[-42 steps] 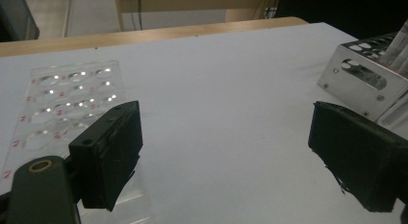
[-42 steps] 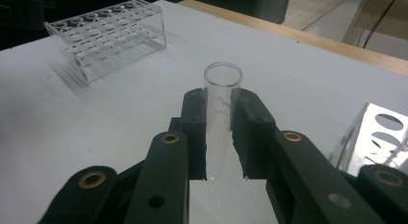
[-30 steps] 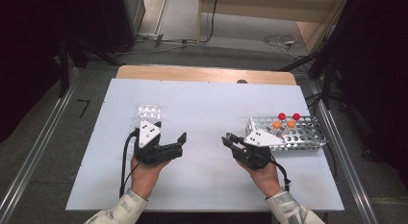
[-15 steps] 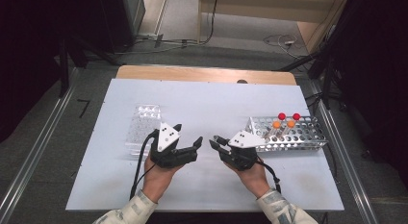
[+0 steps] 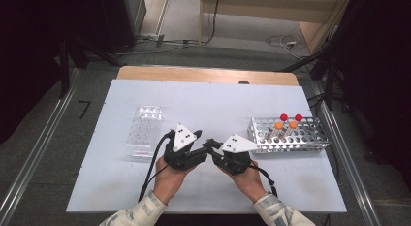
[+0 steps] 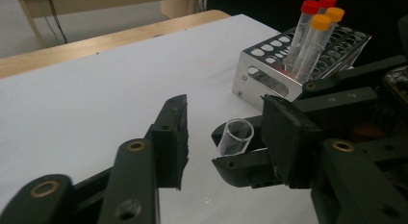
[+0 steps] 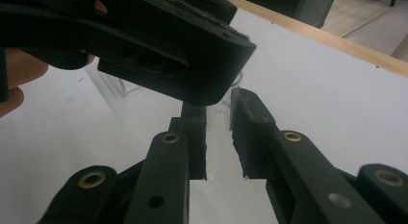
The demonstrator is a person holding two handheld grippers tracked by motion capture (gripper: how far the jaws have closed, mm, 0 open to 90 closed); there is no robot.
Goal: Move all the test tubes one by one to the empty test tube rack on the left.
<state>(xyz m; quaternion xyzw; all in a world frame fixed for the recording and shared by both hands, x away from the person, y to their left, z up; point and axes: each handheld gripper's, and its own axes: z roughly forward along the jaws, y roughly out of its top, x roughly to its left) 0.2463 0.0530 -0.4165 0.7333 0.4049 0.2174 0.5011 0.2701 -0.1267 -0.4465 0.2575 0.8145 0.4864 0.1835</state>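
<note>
In the left gripper view, a clear uncapped tube [image 6: 235, 136] lies level with its open mouth towards the camera. My right gripper [image 5: 215, 147] is shut on it; in its own view the jaws [image 7: 219, 105] pinch the printed tube [image 7: 219, 125]. My left gripper [image 5: 203, 151] faces it at the table's middle. Its jaws [image 6: 223, 119] stand on either side of the tube's mouth and have just been closing. A gap shows between the left pad and the glass.
A metal rack [image 5: 310, 141] at the right holds two red-capped tubes [image 5: 284, 117] and two orange-capped ones [image 5: 278, 125]. A clear plastic rack [image 5: 144, 131] sits left of the hands. Both forearms enter from the near edge.
Both hands have moved inward and now meet at the table's middle. The left gripper's jaws have narrowed around the tube's end.
</note>
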